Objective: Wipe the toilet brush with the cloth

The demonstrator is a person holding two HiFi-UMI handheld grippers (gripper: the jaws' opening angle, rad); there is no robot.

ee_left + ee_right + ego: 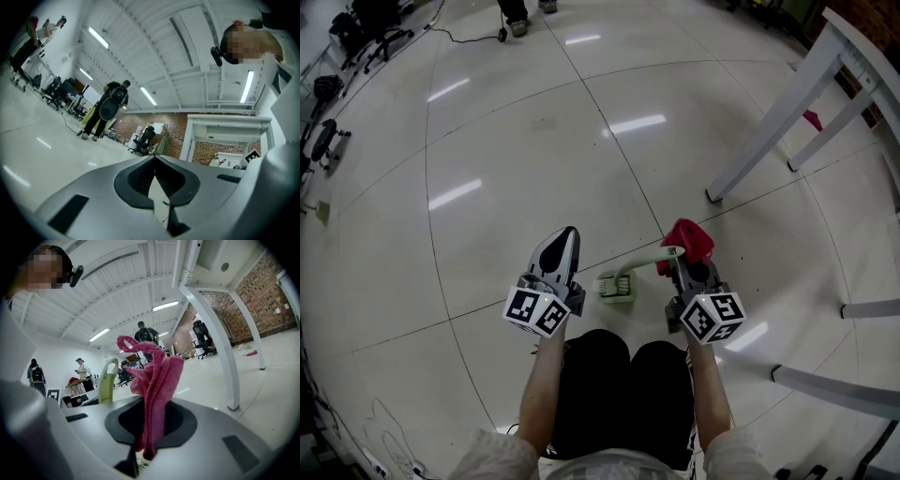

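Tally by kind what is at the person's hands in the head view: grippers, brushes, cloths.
Grippers: 2 (left gripper, right gripper)
Toilet brush: 1, pale green
Cloth: 1, pink-red, in the right gripper
Total: 4

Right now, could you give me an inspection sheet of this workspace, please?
Surface: glossy white tiled floor.
Job's things: pale green toilet brush on the floor; red cloth in the right gripper.
Clutter: small red scrap near the white table legs.
Grippers: left gripper fingers shut, empty; right gripper fingers shut on the cloth.
Cables: black cable across the far floor.
Surroundings: office chairs far left; a person standing beyond.
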